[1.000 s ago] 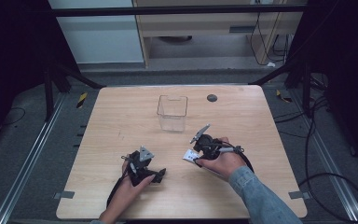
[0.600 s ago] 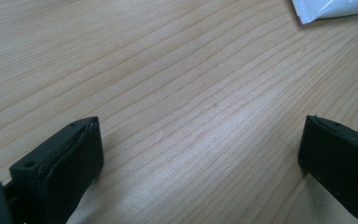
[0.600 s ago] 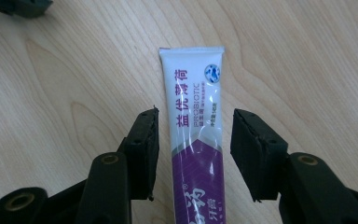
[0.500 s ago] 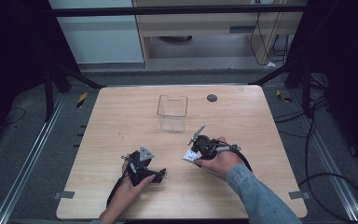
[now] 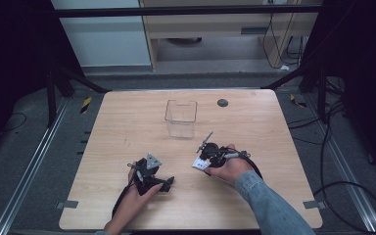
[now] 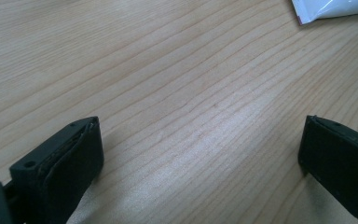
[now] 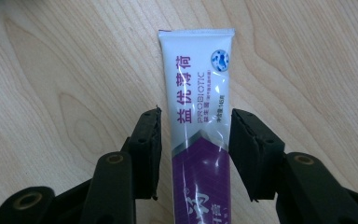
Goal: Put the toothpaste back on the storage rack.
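Observation:
A white and purple toothpaste tube lies flat on the wooden table, right of centre. My right gripper straddles it from above with a pad on each side. Its jaws have just been closing on the tube. The right pad is at the tube's edge and a thin gap remains at the left pad. In the high view the tube pokes out from under the right gripper. My left gripper rests wide open on bare wood, with the tube's corner far ahead of it. The high view shows the left gripper at the near left.
A clear, empty plastic box stands upright at the table's middle, beyond both hands. A small dark round disc sits near the far edge. Dark frame legs and cables surround the table.
The right gripper has edged slightly left and down over the tube. The left hand and the tube have not moved.

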{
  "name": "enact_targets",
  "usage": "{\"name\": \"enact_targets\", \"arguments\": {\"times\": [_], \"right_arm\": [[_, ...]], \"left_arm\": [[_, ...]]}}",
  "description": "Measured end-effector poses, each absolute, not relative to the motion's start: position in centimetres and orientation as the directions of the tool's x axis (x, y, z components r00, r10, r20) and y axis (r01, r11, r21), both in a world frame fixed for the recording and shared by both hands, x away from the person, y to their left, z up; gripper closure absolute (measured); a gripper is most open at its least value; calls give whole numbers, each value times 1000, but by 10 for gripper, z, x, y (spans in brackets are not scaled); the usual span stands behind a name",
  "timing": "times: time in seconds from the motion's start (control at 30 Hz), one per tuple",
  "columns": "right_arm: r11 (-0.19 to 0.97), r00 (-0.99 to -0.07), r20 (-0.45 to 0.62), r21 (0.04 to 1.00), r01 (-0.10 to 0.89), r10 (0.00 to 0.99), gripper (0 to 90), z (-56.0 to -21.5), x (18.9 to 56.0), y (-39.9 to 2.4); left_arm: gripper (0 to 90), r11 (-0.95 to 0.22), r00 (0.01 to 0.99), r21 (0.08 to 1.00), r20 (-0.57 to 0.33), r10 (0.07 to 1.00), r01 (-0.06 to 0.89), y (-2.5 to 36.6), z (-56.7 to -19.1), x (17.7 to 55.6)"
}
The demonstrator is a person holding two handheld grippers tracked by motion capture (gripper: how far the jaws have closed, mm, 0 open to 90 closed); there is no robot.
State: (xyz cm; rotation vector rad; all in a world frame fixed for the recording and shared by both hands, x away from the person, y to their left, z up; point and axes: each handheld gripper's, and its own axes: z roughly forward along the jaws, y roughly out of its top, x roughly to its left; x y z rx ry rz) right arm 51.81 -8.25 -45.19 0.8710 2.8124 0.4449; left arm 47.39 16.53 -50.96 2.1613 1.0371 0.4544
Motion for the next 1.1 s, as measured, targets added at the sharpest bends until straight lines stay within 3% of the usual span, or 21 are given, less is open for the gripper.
{"name": "enact_targets", "arguments": {"times": [1.1], "right_arm": [[792, -816, -52, 282, 541, 576, 536, -465, 524, -86]], "left_arm": [[0, -446, 621, 711, 17, 784, 543, 165, -510, 474]]}}
